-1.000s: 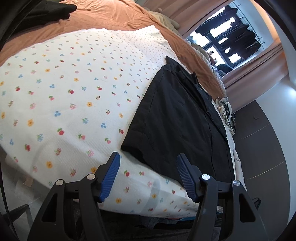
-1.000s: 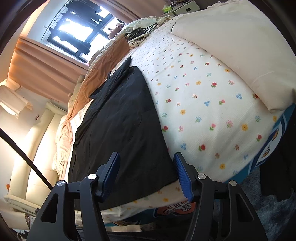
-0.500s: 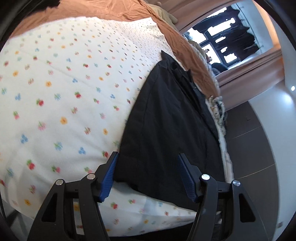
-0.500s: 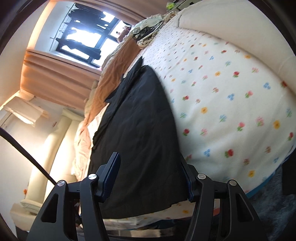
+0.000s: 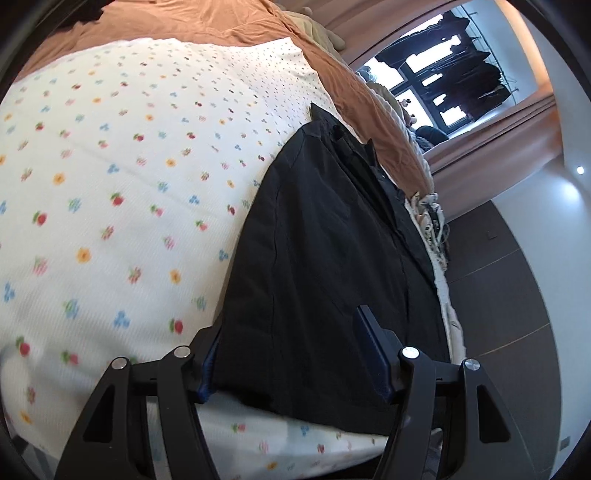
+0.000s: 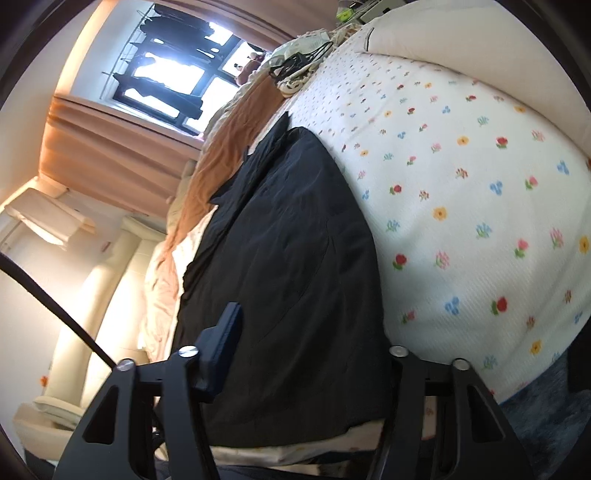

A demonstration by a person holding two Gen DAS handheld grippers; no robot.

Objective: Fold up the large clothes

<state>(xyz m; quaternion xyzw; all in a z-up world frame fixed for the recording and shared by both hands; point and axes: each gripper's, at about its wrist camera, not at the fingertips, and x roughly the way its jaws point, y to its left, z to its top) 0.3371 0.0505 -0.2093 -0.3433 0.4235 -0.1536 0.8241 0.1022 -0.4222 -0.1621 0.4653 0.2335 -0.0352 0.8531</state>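
The left tongs (image 5: 291,354) and right tongs (image 6: 310,354) have just been closing. Each reaches around a near corner of the black coat (image 5: 332,258); whether they pinch it, I cannot tell. The coat lies flat at the bed's near edge, with bare flowered sheet (image 5: 110,184) beside it.

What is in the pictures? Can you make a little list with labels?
garment: black jacket lying flat, collar at the far end
surface: bed with flowered sheet
also on bed: orange blanket
left gripper: jaws closing over the jacket's near left corner
right gripper: jaws closing over the near right corner
background: window, curtain
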